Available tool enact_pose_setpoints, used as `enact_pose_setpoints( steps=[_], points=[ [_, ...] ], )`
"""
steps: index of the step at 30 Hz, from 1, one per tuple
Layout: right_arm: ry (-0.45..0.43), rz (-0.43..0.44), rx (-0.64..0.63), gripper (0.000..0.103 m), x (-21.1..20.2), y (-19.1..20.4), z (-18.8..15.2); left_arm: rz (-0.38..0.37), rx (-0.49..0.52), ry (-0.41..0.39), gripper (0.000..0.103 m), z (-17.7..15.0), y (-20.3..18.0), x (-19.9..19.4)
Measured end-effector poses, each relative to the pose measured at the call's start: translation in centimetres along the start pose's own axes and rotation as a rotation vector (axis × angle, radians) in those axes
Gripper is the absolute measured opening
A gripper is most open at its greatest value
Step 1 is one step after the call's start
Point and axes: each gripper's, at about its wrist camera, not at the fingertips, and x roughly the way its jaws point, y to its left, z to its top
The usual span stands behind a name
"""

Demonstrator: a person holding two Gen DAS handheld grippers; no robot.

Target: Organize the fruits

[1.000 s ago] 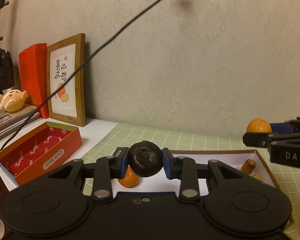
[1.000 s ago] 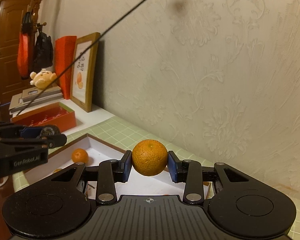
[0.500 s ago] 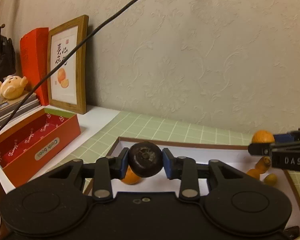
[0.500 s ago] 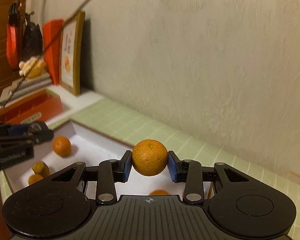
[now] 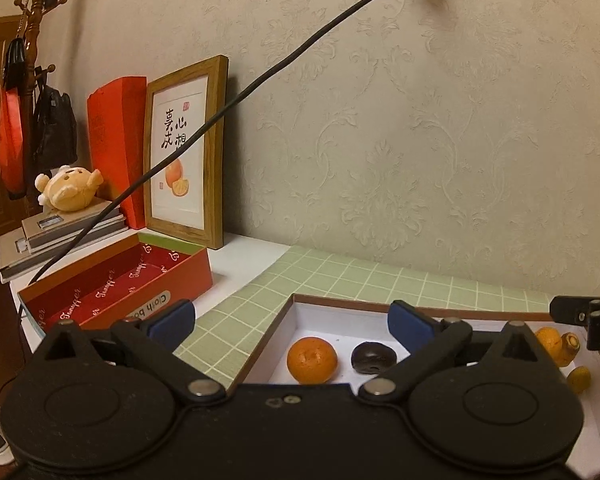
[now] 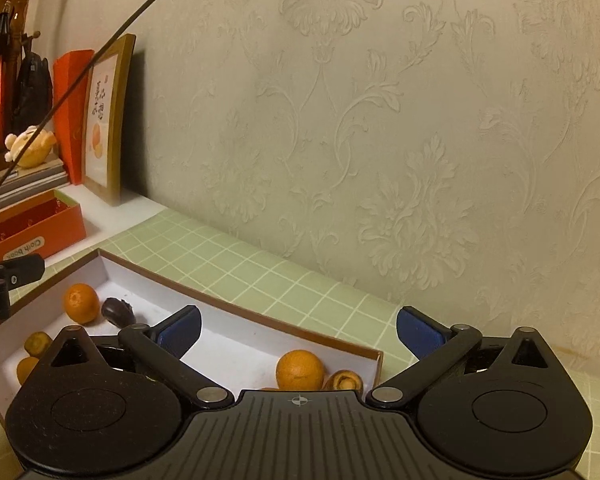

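A shallow white box with a brown rim (image 5: 380, 307) (image 6: 236, 312) lies on the green grid mat. In the left wrist view a dark round fruit (image 5: 373, 357) lies in it beside an orange (image 5: 312, 360); small orange fruits (image 5: 556, 344) lie at its right end. My left gripper (image 5: 290, 316) is open and empty above the box. In the right wrist view an orange (image 6: 300, 370) lies near the box's right end next to a small fruit (image 6: 344, 381). My right gripper (image 6: 298, 326) is open and empty above them. The other orange (image 6: 81, 303) and dark fruit (image 6: 118, 311) lie at the far left.
A red open box (image 5: 116, 284) stands left of the mat. Behind it are a wooden picture frame (image 5: 188, 152), a red card, stacked books with a plush toy (image 5: 68, 192), and a coat stand. A black cable (image 5: 260, 80) hangs across. The wall is close behind.
Both grippers have opened. The dark fruit left my left gripper and the orange left my right gripper; both now lie in the white box.
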Motion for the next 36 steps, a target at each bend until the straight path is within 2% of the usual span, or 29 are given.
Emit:
enact_pose_setpoints(
  steps=[20, 36],
  points=[
    [0.024, -0.001, 0.02, 0.103, 0.0, 0.3, 0.0, -0.001, -0.012, 0.015, 0.097, 0.0, 0.4, -0.1],
    [0.012, -0.005, 0.03, 0.103, -0.8, -0.2, 0.0, -0.009, 0.029, 0.02, 0.097, -0.2, -0.2, -0.6]
  ],
)
